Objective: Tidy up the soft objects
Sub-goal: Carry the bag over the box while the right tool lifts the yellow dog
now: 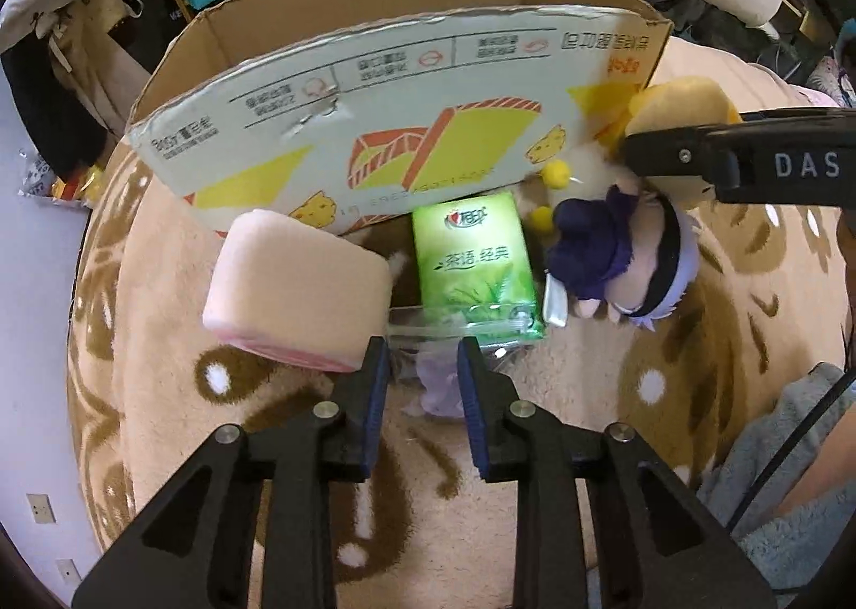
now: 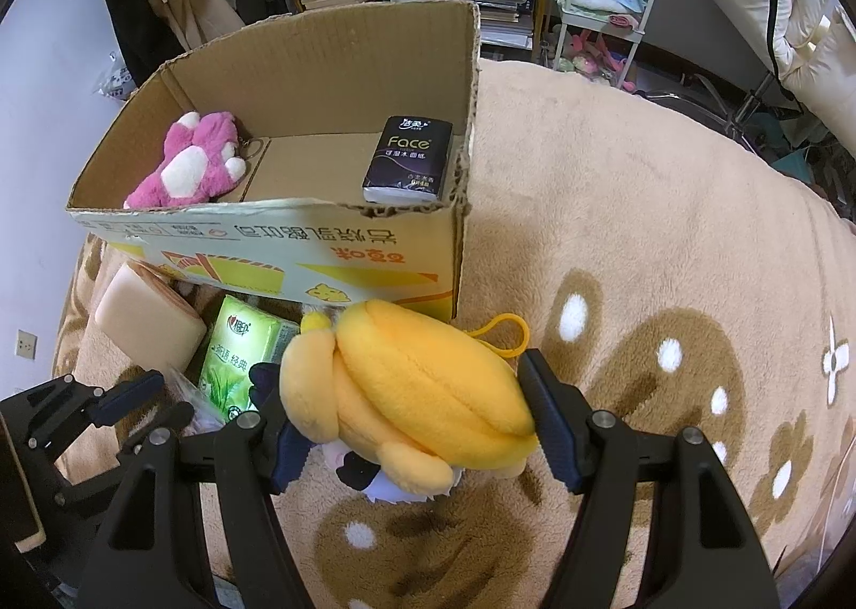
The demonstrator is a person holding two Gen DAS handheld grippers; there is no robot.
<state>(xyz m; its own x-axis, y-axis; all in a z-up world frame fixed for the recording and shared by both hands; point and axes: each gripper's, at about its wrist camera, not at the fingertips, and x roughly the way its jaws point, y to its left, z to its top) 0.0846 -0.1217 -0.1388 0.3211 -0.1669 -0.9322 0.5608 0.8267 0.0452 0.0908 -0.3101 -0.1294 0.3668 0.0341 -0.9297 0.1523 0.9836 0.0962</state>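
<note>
right claw [image 2: 412,421] clamps a yellow-haired doll [image 2: 417,389] by the head, body hanging down, just before the box [image 2: 374,245]. left claw [image 1: 420,373] half open, empty, over a clear bag [image 1: 444,341] beside green tissues [image 1: 476,266].

One open brown cardboard box [image 2: 342,90] holds one pink plush paw [image 2: 195,162] and one black tissue pack [image 2: 407,160]. Outside it lie one green tissue pack [image 1: 473,266], one pale pink foam sponge block [image 1: 297,290], one clear plastic bag [image 1: 444,373] and one yellow-haired plush doll [image 2: 422,389].
</note>
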